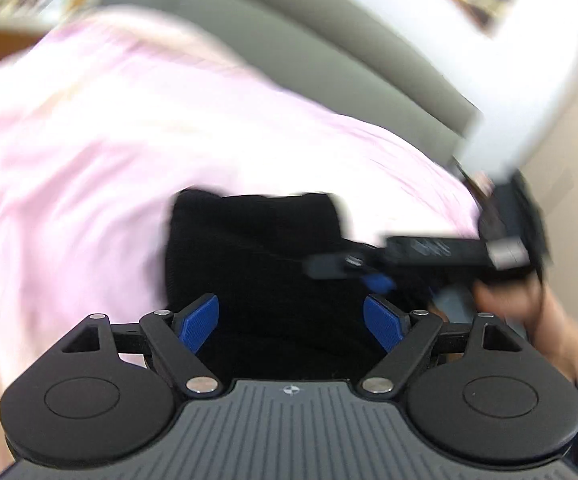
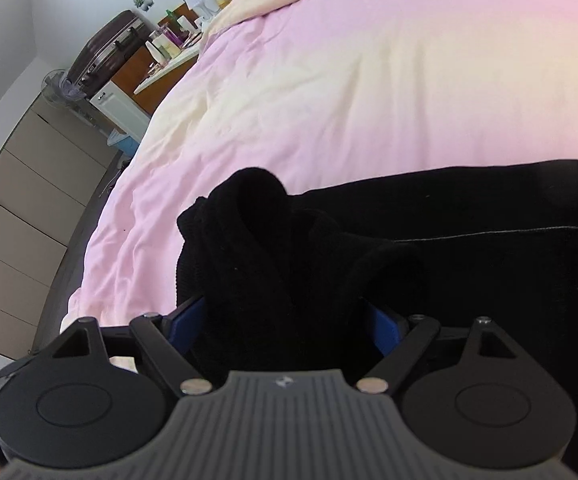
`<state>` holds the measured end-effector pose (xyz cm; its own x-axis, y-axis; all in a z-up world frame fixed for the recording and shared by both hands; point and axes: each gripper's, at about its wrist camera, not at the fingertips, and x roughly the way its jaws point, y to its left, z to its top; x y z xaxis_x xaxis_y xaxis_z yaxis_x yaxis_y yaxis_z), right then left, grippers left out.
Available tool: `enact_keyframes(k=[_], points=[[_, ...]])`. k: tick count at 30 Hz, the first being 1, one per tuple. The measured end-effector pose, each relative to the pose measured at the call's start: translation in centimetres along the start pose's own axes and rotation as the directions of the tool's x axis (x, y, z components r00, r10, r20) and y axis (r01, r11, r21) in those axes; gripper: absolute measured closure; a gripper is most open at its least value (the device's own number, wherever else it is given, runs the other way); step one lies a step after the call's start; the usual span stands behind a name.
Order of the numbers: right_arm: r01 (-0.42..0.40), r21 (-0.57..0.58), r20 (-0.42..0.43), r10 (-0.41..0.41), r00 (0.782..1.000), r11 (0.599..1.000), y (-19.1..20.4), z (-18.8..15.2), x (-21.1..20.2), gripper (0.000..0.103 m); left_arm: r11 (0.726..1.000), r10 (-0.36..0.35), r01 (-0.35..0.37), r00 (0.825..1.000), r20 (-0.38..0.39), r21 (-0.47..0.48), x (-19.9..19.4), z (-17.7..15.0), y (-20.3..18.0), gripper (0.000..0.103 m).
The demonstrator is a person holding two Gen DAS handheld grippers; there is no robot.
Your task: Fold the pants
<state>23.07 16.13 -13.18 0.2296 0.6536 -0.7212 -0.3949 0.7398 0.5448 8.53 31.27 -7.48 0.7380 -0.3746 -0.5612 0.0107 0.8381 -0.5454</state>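
Black pants lie on a pink bed cover. In the left wrist view, which is blurred, the pants show as a dark patch ahead of my left gripper. Its blue pads stand wide apart with dark cloth between and below them. My right gripper also has its jaws wide apart, with a bunched fold of the pants lying between the blue pads. The right gripper also shows at the right of the left wrist view, held by a hand.
A grey headboard and white wall stand behind the bed. In the right wrist view a dresser with bottles, a dark suitcase, a fan and beige drawers lie to the left of the bed.
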Motion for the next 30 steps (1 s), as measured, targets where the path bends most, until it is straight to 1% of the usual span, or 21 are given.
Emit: enact_keyframes(k=[1,2,3,5,6,8,9,11,12,14,16,17,18,20,22,23,25,27,28,29,30], points=[[-0.012,0.006,0.000,0.012,1.000,1.000,0.1,-0.1,0.3,0.025,0.999,0.010,-0.011,1.000,-0.017,-0.040,0.5,0.2,0.8,0.007],[-0.019,0.009,0.004,0.019,1.000,1.000,0.2,-0.2,0.6,0.038,0.998,0.023,-0.025,0.999,-0.036,-0.060,0.9,0.1,1.4,0.007],[-0.002,0.000,0.008,0.002,1.000,1.000,0.5,-0.2,0.9,0.053,0.997,0.043,-0.046,0.998,-0.054,-0.064,1.4,0.2,1.6,0.007],[0.039,-0.039,0.023,-0.038,0.999,0.998,1.1,-0.3,1.0,0.066,0.994,0.095,-0.099,0.992,-0.082,-0.045,2.4,-0.1,1.4,0.011],[0.039,-0.044,0.027,-0.038,0.999,0.998,1.1,-0.4,0.7,0.073,0.993,0.115,-0.118,0.990,-0.082,-0.033,2.8,-0.1,1.2,0.016],[-0.009,-0.038,0.044,0.010,0.999,0.999,0.7,0.1,-0.7,0.079,0.990,0.137,-0.138,0.990,-0.040,-0.027,2.7,-0.1,1.0,0.019],[-0.054,-0.040,0.063,0.056,0.996,0.998,0.5,0.3,-1.9,0.080,0.992,0.125,-0.125,0.992,-0.015,-0.023,2.2,-0.4,0.8,0.019],[-0.140,-0.072,0.117,0.148,0.982,0.988,-0.2,0.6,-4.5,0.081,0.997,0.079,-0.079,0.996,0.045,-0.010,1.3,-0.3,0.5,0.018],[-0.169,-0.084,0.133,0.179,0.975,0.982,-0.8,0.8,-5.5,0.081,0.998,0.055,-0.055,0.996,0.064,-0.007,1.1,-0.2,0.2,0.015],[-0.200,-0.060,0.137,0.207,0.969,0.978,-2.5,1.1,-6.4,0.081,1.000,0.009,-0.009,0.998,0.057,-0.001,1.7,-0.3,-0.9,0.014],[-0.202,-0.016,0.122,0.202,0.972,0.979,-4.7,1.3,-6.5,0.081,1.000,0.005,-0.005,1.000,0.003,-0.010,3.2,-0.7,-1.2,0.014],[-0.183,-0.008,0.117,0.183,0.976,0.983,-5.7,1.2,-6.3,0.081,1.000,0.012,-0.012,0.999,-0.036,-0.011,4.3,-1.1,-1.3,0.014],[-0.165,0.001,0.111,0.164,0.980,0.986,-6.7,1.0,-5.8,0.080,1.000,0.027,-0.027,0.997,-0.068,0.000,5.3,-1.5,-1.4,0.014],[-0.141,0.036,0.104,0.137,0.985,0.989,-8.7,0.3,-4.4,0.079,0.996,0.065,-0.060,0.994,-0.084,0.062,6.3,-2.2,-2.1,0.014],[-0.080,0.049,0.112,0.075,0.991,0.996,-9.8,-0.8,-2.9,0.066,0.990,0.093,-0.083,0.992,-0.087,0.112,6.6,-2.5,-2.9,0.014],[-0.033,0.048,0.106,0.028,0.994,0.998,-9.9,-1.3,-2.0,0.063,0.990,0.094,-0.083,0.991,-0.093,0.113,6.7,-2.7,-3.0,0.013],[-0.012,0.032,0.116,0.008,0.993,0.999,-9.8,-1.7,-2.0,0.061,0.988,0.108,-0.093,0.986,-0.124,0.121,7.0,-3.1,-3.1,0.012],[0.049,-0.003,0.142,-0.048,0.989,0.999,-8.7,-1.7,-3.1,0.044,0.981,0.133,-0.112,0.983,-0.129,0.156,7.0,-3.4,-3.5,0.012],[0.096,-0.043,0.170,-0.087,0.982,0.994,-7.9,-1.9,-4.0,0.045,0.981,0.132,-0.111,0.983,-0.127,0.161,6.8,-3.4,-3.7,0.012],[0.191,-0.101,0.220,-0.165,0.961,0.976,-6.7,-2.3,-4.9,0.046,0.982,0.130,-0.109,0.983,-0.130,0.157,6.7,-3.3,-3.8,0.011],[0.283,-0.163,0.269,-0.233,0.934,0.945,-5.5,-2.8,-5.6,0.045,0.982,0.128,-0.108,0.983,-0.130,0.153,6.7,-3.2,-3.8,0.011]])
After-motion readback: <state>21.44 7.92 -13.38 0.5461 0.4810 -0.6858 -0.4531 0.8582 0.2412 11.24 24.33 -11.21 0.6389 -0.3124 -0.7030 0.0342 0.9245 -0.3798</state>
